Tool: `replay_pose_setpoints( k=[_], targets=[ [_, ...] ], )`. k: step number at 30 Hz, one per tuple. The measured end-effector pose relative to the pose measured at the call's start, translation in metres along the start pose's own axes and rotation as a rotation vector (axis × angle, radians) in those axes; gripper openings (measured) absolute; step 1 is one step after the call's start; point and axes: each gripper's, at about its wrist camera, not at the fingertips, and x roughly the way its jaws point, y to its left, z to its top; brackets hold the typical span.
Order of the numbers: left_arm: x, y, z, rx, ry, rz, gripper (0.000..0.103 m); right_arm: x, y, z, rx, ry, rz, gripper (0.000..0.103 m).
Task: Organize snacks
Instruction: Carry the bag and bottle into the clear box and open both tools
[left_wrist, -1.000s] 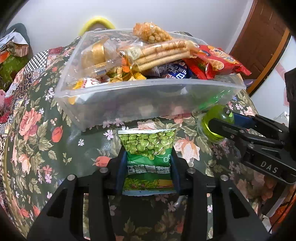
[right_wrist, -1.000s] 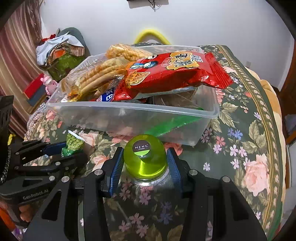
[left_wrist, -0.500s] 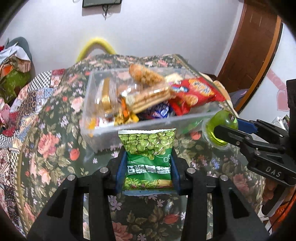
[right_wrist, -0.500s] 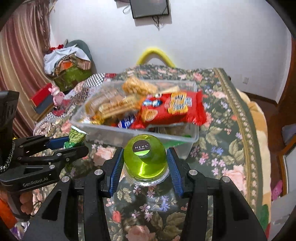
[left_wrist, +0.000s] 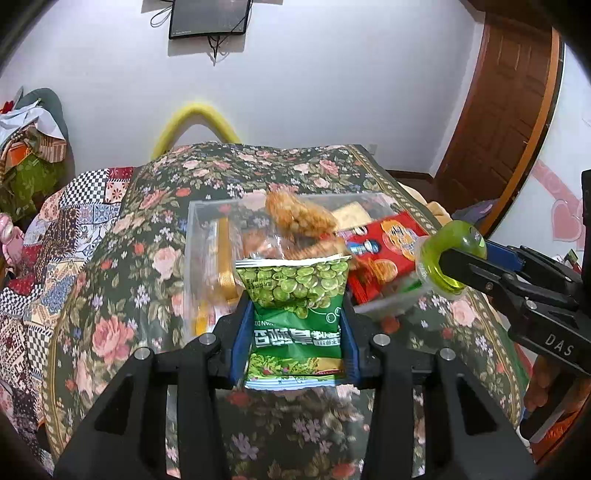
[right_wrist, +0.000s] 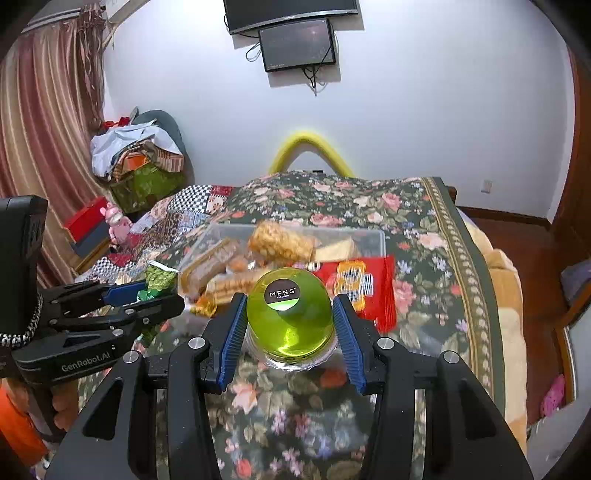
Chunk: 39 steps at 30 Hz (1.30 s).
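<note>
Two handheld grippers are raised above a table covered in a dark floral cloth (left_wrist: 110, 295). The left gripper (left_wrist: 297, 325) is clamped on a green bag of peas (left_wrist: 295, 295), its blue-padded fingers pressing the packet's two side edges so it stands upright between them, printed face toward the camera. To its right, the right gripper (right_wrist: 290, 325) is closed around a green jelly cup (right_wrist: 290, 314), a domed translucent tub with a round black label reading MENG on top; the blue pads touch it on both sides. Seen from the left wrist view, that cup (left_wrist: 448, 256) sits at the tips of the black fingers, off to the right of the pea bag and level with it.

Beyond both grippers, on the cloth, sits a clear plastic bin (left_wrist: 199, 236) heaped with snacks: a red packet of crackers (left_wrist: 388, 254) at its right side, a clear bag of golden puffed pieces (left_wrist: 299, 218) on top, and wrapped biscuit sticks (right_wrist: 210, 262) to the left. Both held items hang nearer the cameras than the bin, apart from it.

A wall-mounted screen (right_wrist: 297, 44) hangs on the white wall behind the table.
</note>
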Motion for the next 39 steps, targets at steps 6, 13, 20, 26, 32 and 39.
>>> replay_pose_setpoints(
  k=[6,13,20,26,32,39],
  targets=[
    [0.017,0.008,0.015,-0.011,-0.006,0.005,0.042,0.018,0.0,0.008,-0.003,-0.004,-0.009,0.044],
    [0.042,0.016,0.025,-0.02,-0.002,0.004,0.042,0.048,-0.004,0.013,0.042,0.021,-0.004,0.044],
    [0.067,0.021,0.028,-0.027,0.019,0.005,0.042,0.075,-0.001,0.02,0.04,0.057,0.003,0.044],
    [0.075,0.022,0.03,-0.029,0.033,0.005,0.044,0.073,0.002,0.021,0.004,0.051,-0.02,0.044],
    [0.055,0.021,0.026,-0.046,-0.007,0.011,0.061,0.056,0.001,0.017,0.012,0.04,-0.022,0.049],
    [0.0,0.021,0.025,-0.052,-0.08,0.006,0.061,0.011,0.004,0.016,0.024,0.011,-0.016,0.049]
  ],
)
